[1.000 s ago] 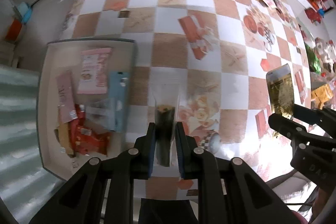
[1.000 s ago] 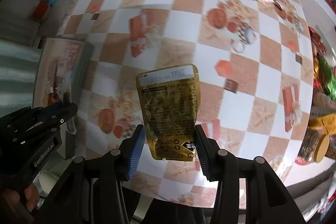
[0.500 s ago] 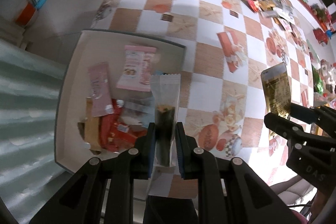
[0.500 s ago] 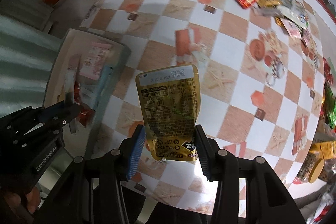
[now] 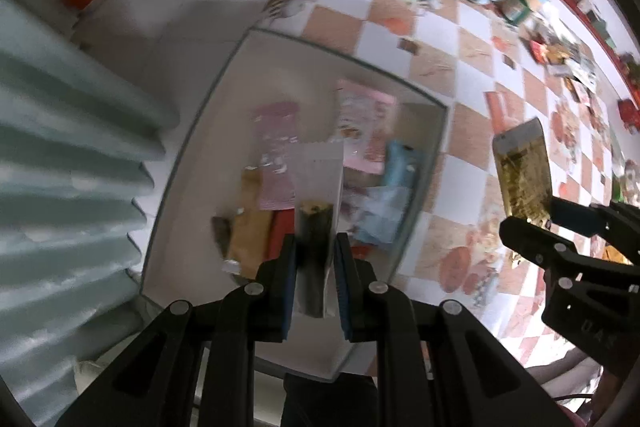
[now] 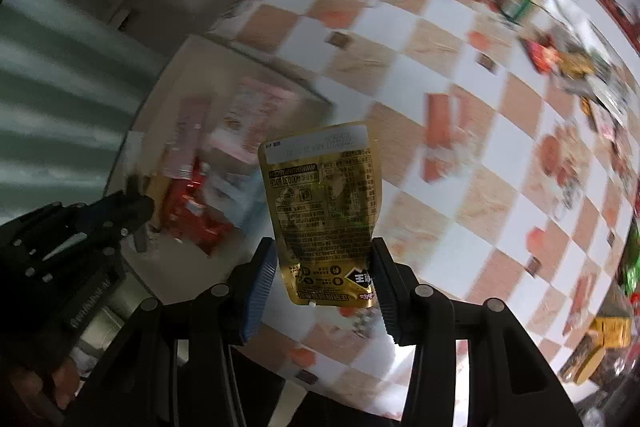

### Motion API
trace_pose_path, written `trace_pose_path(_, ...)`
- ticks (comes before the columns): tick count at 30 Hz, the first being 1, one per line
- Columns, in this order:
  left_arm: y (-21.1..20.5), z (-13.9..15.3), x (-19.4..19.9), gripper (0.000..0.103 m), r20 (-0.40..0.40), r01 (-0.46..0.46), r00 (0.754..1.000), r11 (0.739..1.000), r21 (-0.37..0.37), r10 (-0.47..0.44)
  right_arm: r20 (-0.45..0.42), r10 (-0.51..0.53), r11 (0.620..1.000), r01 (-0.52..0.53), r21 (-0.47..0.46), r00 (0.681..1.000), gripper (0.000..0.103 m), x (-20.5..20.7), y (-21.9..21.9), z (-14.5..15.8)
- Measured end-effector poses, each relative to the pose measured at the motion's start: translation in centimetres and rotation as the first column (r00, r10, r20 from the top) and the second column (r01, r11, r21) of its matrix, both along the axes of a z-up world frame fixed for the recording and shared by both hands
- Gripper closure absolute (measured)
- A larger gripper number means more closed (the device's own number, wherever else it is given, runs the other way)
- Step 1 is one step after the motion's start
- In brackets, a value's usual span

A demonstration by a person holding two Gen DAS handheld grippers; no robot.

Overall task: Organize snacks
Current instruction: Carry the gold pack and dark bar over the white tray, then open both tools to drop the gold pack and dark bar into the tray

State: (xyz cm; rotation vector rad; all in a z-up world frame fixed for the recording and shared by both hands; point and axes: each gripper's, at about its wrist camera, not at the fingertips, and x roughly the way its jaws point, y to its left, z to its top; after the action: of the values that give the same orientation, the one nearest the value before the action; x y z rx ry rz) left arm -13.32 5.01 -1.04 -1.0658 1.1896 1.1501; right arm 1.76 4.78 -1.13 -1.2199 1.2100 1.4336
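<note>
Both grippers (image 5: 316,259) (image 6: 324,279) level, w/ packets over box (image 5: 224,75).

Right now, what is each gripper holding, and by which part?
Left gripper: a clear-wrapped snack, by its lower end. Right gripper: a gold pouch, by its bottom edges.

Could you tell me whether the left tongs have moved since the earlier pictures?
Yes. The left tongs, shut on the clear snack packet, have swung leftward off the checkered tablecloth and are now over the white box.
</note>
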Motion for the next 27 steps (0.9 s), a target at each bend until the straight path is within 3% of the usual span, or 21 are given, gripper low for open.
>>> trace_pose_path(8, 0.1, -2.3, -3.6, 0.08, -0.02, -0.067, 0.998, 0.997, -0.046, 0.066, -0.058, 0.12, 0.993, -0.121, -0.016, 0.991, 0.053, -5.9, 2.0, -1.5)
trace_pose_path(10, 0.1, -2.4, -4.0, 0.074, -0.018, -0.074, 0.997, 0.996, -0.044, 0.073, -0.063, 0.142, 0.99, -0.142, -0.001, 0.988, 0.042, -6.8, 2.2, -1.8)
trace_pose_path(11, 0.1, -2.4, -4.2, 0.063, -0.025, -0.076, 0.997, 0.996, -0.045, 0.075, -0.056, 0.149, 0.989, -0.149, 0.0, 0.987, 0.041, -7.1, 2.2, -1.9)
trace_pose_path(12, 0.1, -2.3, -4.3, 0.044, -0.038, -0.081, 0.996, 0.996, -0.038, 0.079, -0.057, 0.156, 0.988, -0.156, -0.001, 0.986, 0.041, -7.3, 2.2, -1.9)
trace_pose_path(14, 0.0, -2.1, -4.5, 0.023, -0.045, -0.089, 0.995, 0.996, -0.024, 0.088, -0.055, 0.161, 0.987, -0.162, -0.004, 0.985, 0.04, -7.4, 2.1, -2.0)
trace_pose_path(15, 0.0, -2.0, -4.6, 0.023, -0.048, -0.089, 0.995, 0.996, -0.014, 0.089, -0.05, 0.161, 0.987, -0.161, -0.005, 0.986, 0.032, -7.4, 2.1, -2.1)
trace_pose_path(16, 0.1, -2.0, -4.5, 0.022, -0.06, -0.084, 0.995, 0.996, -0.013, 0.083, -0.048, 0.157, 0.988, -0.157, -0.005, 0.986, 0.012, -7.4, 2.1, -2.2)
trace_pose_path(17, 0.1, -2.1, -4.4, 0.02, -0.075, -0.076, 0.994, 0.997, -0.017, 0.074, -0.049, 0.154, 0.988, -0.154, 0.001, 0.987, 0.006, -7.3, 2.0, -2.2)
trace_pose_path(27, 0.5, -2.3, -4.5, 0.018, -0.071, -0.088, 0.994, 0.996, -0.029, 0.086, -0.032, 0.129, 0.992, -0.129, 0.016, 0.991, 0.001, -6.7, 1.8, -2.0)
